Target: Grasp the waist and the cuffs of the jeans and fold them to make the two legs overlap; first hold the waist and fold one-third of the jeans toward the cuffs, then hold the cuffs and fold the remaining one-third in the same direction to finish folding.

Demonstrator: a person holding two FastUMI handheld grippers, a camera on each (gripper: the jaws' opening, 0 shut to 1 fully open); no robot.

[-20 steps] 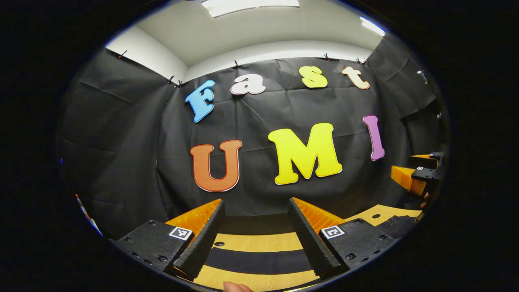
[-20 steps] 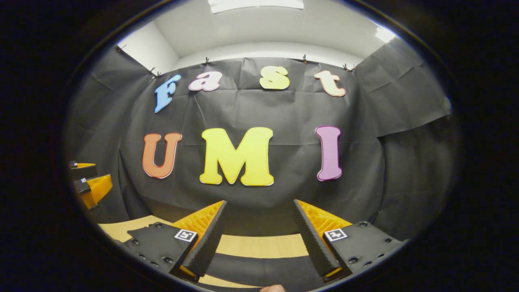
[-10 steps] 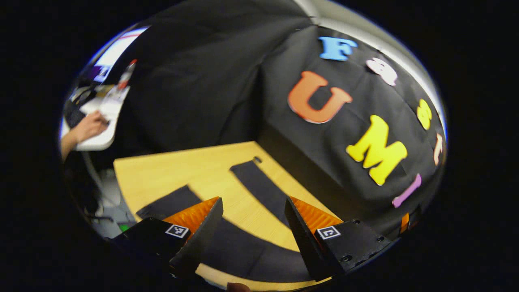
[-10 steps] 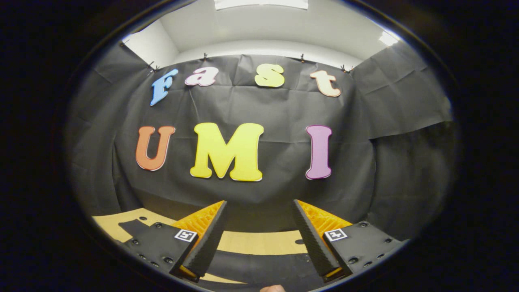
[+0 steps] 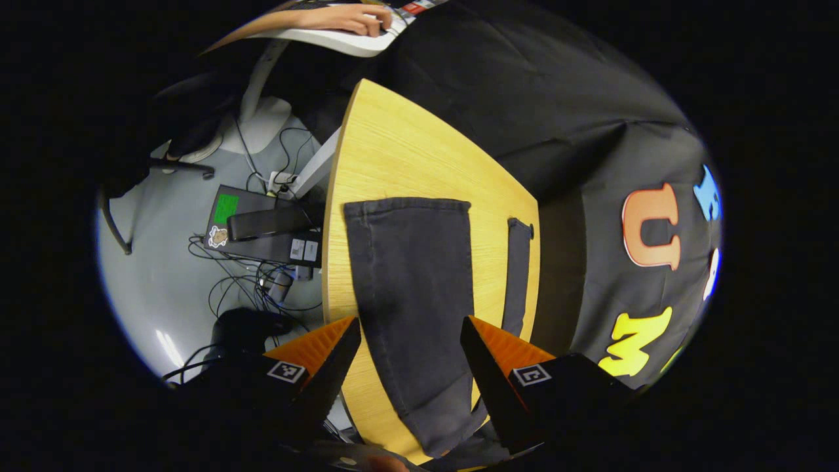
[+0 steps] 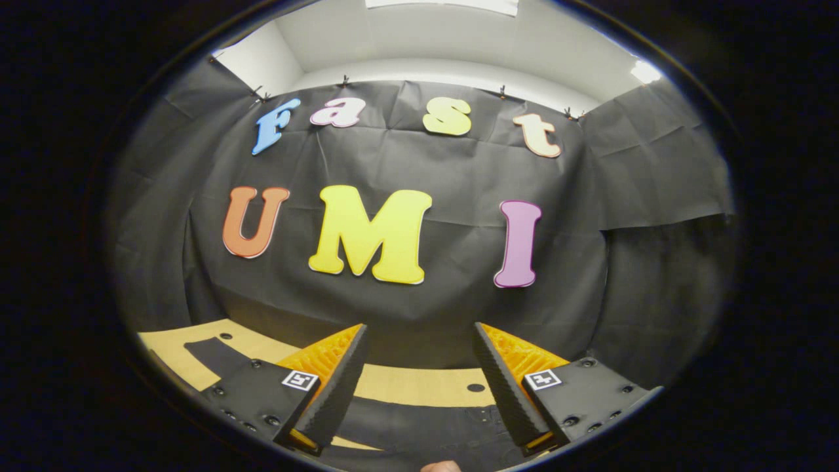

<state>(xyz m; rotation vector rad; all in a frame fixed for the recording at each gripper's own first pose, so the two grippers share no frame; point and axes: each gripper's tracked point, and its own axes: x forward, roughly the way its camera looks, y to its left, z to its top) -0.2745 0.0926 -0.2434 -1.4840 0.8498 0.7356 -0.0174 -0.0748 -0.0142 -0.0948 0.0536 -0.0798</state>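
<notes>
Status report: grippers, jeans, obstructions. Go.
Left gripper open, above the jeans. Right gripper open, empty. Jeans flat on the table, legs apart, unfolded. Nothing in the way.

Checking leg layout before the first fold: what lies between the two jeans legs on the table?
In the left gripper view, only a bare strip of wooden table separates the wide near leg from the narrow far leg.
</notes>
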